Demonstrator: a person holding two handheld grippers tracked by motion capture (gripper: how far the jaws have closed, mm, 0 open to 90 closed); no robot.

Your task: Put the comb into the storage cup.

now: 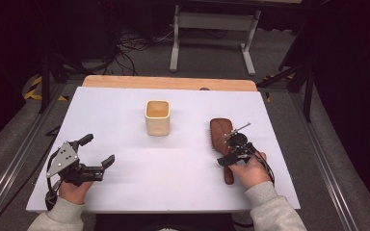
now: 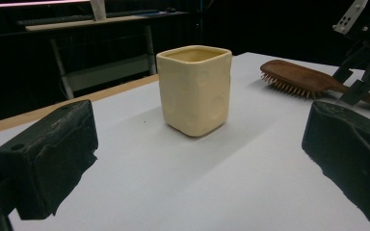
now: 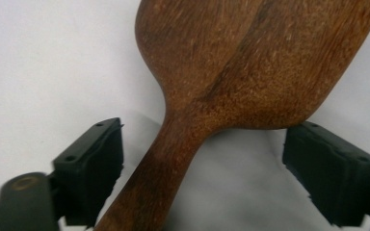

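On the right half of the white table [image 1: 125,103], the wooden hairbrush [image 1: 220,134] lies bristles toward the centre, well clear of the right and near edges. The right gripper [image 1: 232,153] hangs directly above its handle; its jaws stand open, one on each side of the neck where handle widens into paddle, neither pad touching the wood. That back is smooth, dark brown and visibly grained. The left gripper [image 1: 96,154] rests near the front left corner, jaws spread wide and holding nothing, with bare surface ahead of it. Between both, toward the far edge, stands a cream square cup [image 1: 157,117], matte, round-cornered, with shallow dimples.
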